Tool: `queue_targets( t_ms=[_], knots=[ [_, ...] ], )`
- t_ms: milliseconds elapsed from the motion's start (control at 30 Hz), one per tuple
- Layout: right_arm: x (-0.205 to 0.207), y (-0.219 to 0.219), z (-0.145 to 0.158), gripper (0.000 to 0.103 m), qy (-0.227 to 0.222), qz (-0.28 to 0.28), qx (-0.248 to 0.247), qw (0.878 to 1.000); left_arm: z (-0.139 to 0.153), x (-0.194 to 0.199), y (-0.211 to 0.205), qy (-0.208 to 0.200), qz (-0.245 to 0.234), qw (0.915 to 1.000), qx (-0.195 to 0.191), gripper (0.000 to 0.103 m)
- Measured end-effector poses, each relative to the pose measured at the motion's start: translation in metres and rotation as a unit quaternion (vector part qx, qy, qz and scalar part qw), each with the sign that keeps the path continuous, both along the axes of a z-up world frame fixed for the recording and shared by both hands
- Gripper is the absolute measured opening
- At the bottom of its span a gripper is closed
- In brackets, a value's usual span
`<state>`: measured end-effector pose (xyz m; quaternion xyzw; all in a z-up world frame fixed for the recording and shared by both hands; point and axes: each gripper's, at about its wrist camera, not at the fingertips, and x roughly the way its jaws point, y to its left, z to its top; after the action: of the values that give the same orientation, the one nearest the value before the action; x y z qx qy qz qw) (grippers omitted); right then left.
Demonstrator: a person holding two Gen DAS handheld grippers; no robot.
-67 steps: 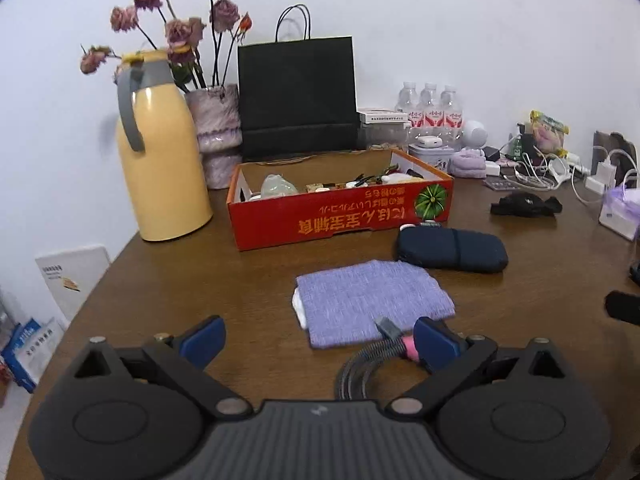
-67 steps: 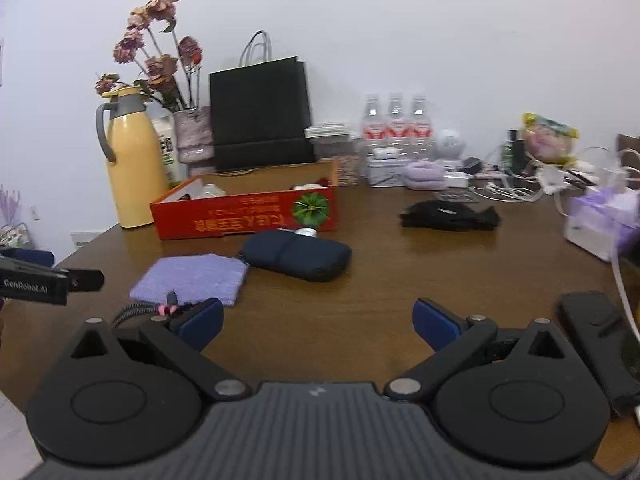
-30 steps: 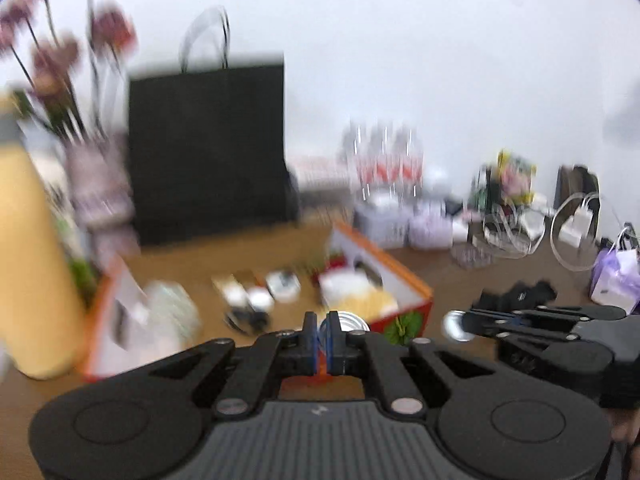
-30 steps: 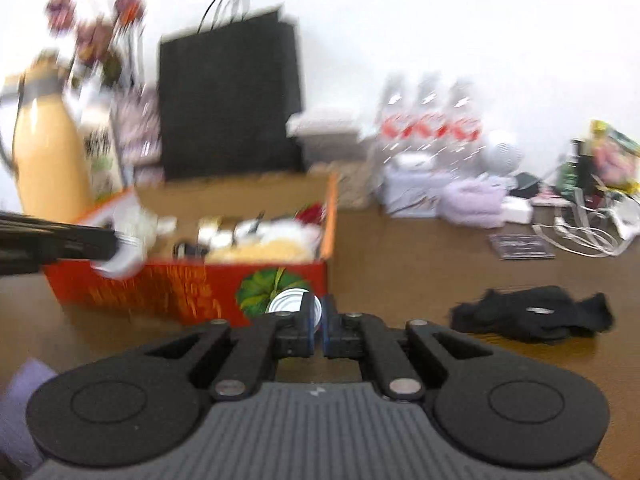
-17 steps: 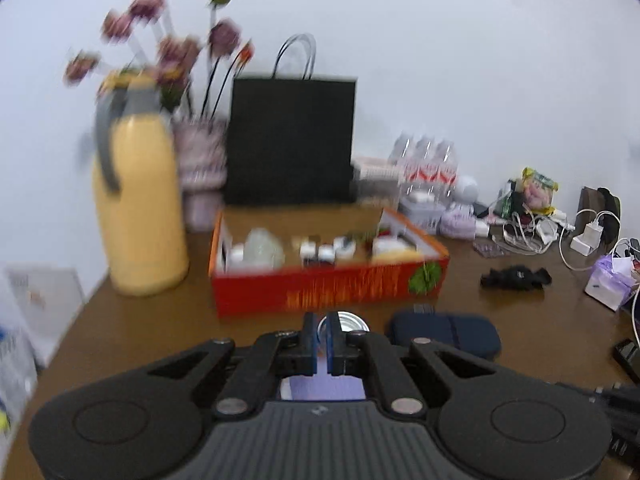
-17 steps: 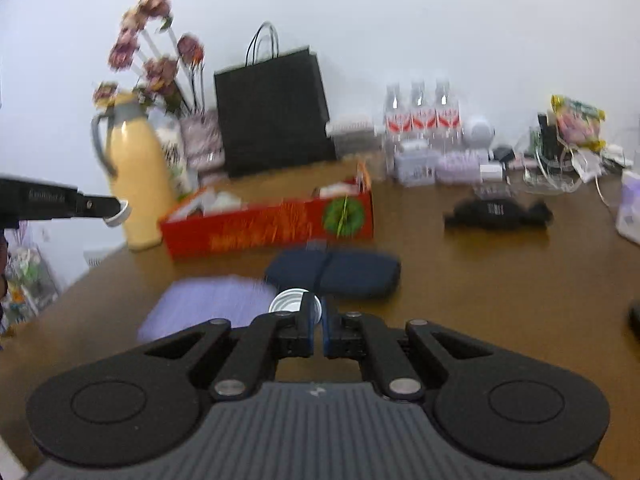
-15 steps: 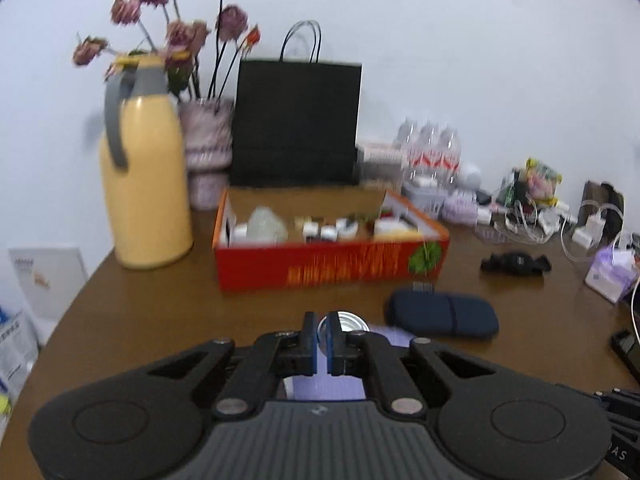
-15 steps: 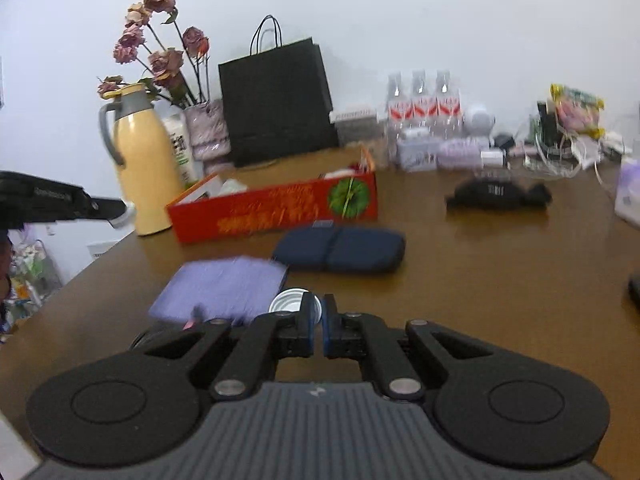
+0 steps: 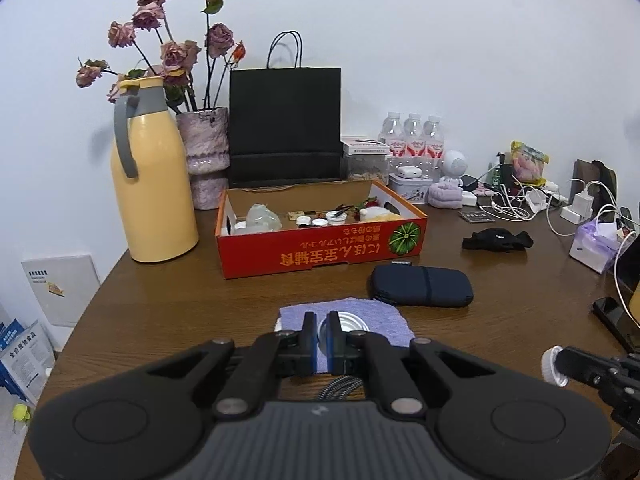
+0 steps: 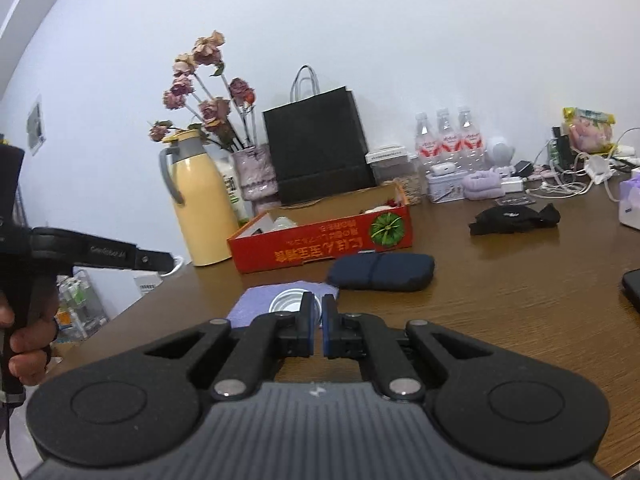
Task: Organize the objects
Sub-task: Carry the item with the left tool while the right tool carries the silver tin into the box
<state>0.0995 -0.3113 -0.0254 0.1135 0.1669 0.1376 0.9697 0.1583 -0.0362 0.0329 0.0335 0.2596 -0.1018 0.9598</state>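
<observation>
Claws closed and empty above the brown wooden tabletop (image 9: 160, 300).
Left claw (image 9: 321, 338) and right claw (image 10: 316, 330) hover over the lilac knitted cloth (image 9: 384, 314); next likely opening to lift it toward the red cardboard box (image 9: 320, 254).

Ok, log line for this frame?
left gripper: shut on round cap | right gripper: shut on second cap | purple cloth ahead | red box beyond

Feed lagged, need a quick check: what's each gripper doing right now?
Left gripper: shut, round silver disc at its tips; held or not, unclear.
Right gripper: shut, similar disc at its tips.
</observation>
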Motion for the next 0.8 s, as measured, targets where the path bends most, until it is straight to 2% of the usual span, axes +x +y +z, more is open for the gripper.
queue_targets(
  t_ms=[133, 267, 367, 500, 567, 667, 800],
  knots=[
    [0.005, -0.003, -0.003, 0.004, 0.004, -0.007, -0.002, 1.0, -0.014, 0.008, -0.001, 0.026, -0.003, 0.9997, -0.002, 0.003],
    [0.022, -0.012, -0.005, 0.004, 0.017, -0.01, -0.005, 1.0, -0.02, 0.023, 0.001, 0.043, -0.008, 0.9988, -0.023, 0.003],
    [0.045, -0.018, 0.008, 0.004, 0.008, -0.002, -0.024, 1.0, -0.02, 0.034, 0.007, 0.049, -0.021, 0.9979, -0.038, 0.003],
    [0.087, -0.028, 0.034, 0.004, -0.007, 0.014, -0.037, 0.999, -0.01, 0.063, 0.018, 0.043, -0.028, 0.9981, -0.034, 0.003],
    [0.118, -0.032, 0.051, 0.004, -0.014, 0.028, -0.041, 0.999, -0.002, 0.087, 0.023, 0.034, -0.036, 0.998, -0.038, 0.003],
    [0.179, -0.028, 0.072, 0.004, -0.015, 0.052, -0.047, 0.997, 0.005, 0.146, 0.031, 0.066, -0.047, 0.9945, -0.067, 0.003],
    [0.279, -0.009, 0.077, 0.004, 0.02, 0.058, -0.089, 0.994, 0.012, 0.244, 0.025, 0.078, -0.011, 0.9944, -0.071, 0.004]
  ],
)
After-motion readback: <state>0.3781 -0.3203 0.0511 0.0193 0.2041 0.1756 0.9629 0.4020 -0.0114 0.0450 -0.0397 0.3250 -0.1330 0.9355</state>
